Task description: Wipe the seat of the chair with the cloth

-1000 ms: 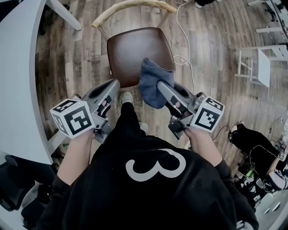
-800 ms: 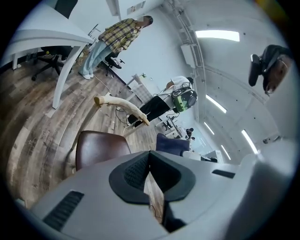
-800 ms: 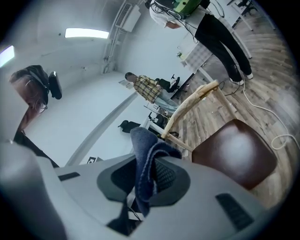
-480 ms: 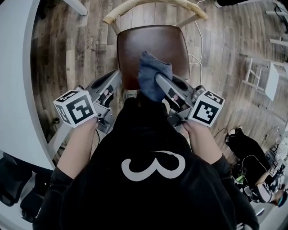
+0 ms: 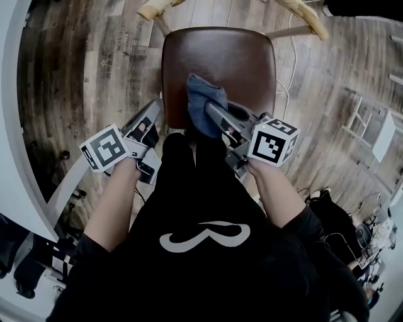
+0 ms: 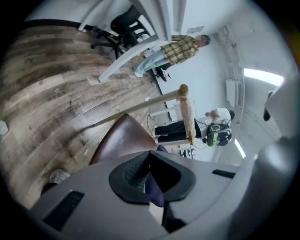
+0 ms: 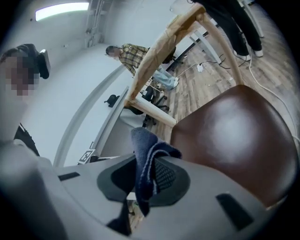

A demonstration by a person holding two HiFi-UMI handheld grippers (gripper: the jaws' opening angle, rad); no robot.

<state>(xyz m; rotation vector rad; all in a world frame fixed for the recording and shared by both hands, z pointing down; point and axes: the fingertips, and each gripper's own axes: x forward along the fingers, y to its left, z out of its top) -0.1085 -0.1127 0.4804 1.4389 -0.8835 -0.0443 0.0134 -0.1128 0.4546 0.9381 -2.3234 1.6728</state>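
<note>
The chair's brown seat lies just ahead of me, its wooden backrest beyond. My right gripper is shut on a dark blue cloth, which bunches over the seat's front edge, left of centre. In the right gripper view the cloth is pinched between the pads, the seat to its right. My left gripper is shut and holds nothing, beside the seat's front left corner. The left gripper view has the seat beyond the closed jaws. Whether the cloth touches the seat is unclear.
A curved white table runs along the left. A white cable trails on the wood floor right of the chair, with a white stool and dark bags further right. A person in a plaid shirt stands far off.
Both grippers have moved forward toward the chair. The cloth, which hung off the seat's front right corner, now sits over the seat's front edge.
</note>
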